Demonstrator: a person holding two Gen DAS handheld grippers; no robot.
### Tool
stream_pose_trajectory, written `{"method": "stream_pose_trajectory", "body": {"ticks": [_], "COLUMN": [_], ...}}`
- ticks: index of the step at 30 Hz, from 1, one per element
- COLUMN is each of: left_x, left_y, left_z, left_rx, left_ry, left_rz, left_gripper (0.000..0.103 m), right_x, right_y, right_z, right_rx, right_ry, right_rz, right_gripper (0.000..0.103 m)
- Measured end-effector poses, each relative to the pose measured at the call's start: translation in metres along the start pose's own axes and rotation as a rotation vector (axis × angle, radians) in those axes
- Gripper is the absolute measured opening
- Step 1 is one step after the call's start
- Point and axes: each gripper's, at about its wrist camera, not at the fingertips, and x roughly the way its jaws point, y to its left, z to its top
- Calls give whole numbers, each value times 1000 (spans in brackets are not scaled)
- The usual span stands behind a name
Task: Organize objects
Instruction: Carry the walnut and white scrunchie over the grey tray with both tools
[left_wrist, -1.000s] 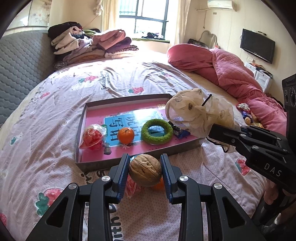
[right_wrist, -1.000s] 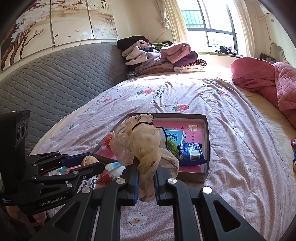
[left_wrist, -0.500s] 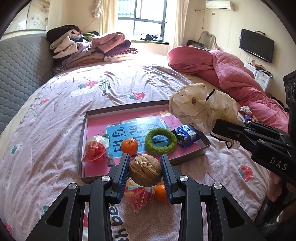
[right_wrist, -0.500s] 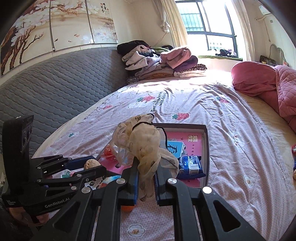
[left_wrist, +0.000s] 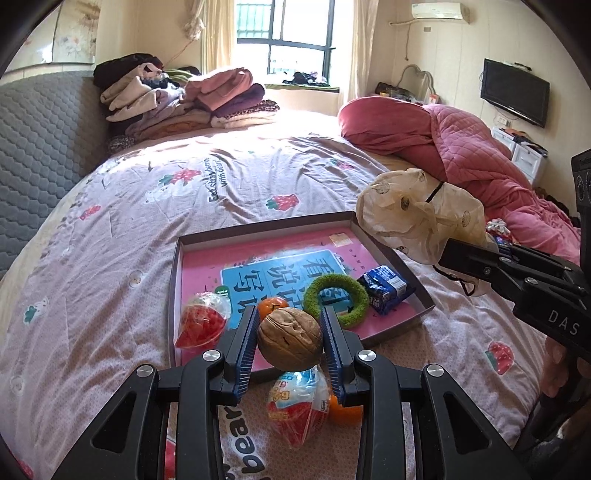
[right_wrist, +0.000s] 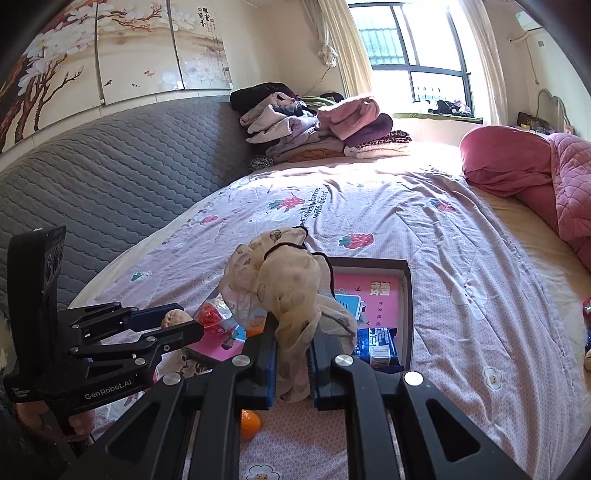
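Item: left claw (left_wrist: 289, 341), jaws closed on a brown wrinkled walnut (left_wrist: 289, 341), pinched across its widest part between the blue ribbed pads (left_wrist: 246, 345), carried clear above the bed. Item: right claw (right_wrist: 291, 354), jaws nearly closed on the lower folds of a cream sheer fabric pouch with a black drawstring (right_wrist: 284, 291); the bulk of the pouch stands above and ahead of the fingertips. Destination, as judged: shallow grey cardboard tray with a pink printed lining (left_wrist: 175, 280), lying on the pink strawberry-print bedsheet (left_wrist: 110, 258) just ahead of and below the left claw. Tray contents: red sweets in a clear wrapper (left_wrist: 202, 317) ahead-left of the left claw; small orange mandarin (left_wrist: 272, 305) directly ahead; green fuzzy ring (left_wrist: 338, 299) ahead-right; blue foil packet (left_wrist: 384, 286) further right. Still loose on the sheet beneath the left claw: a second clear packet of red sweets (left_wrist: 299, 410) and a second mandarin (left_wrist: 345, 408). Handling note: the walnut is round and hard, so keep the pinch firm, lower it to a bare patch of lining clear of the mandarin, and release low so it cannot roll. The pouch is limp; set it down in the far open half of the tray, and keep the two claws from crossing
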Motion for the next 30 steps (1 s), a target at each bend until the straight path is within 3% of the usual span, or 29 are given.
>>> {"method": "stream_pose_trajectory", "body": {"ticks": [30], "left_x": [33], "left_y": [51], "left_z": [28], "left_rx": [-69], "left_ry": [-19], "left_rz": [53], "left_gripper": [35], "right_x": [28], "right_y": [-23], "right_z": [20], "right_rx": [-30], "right_ry": [-29], "right_rz": [-78], "right_gripper": [14]}}
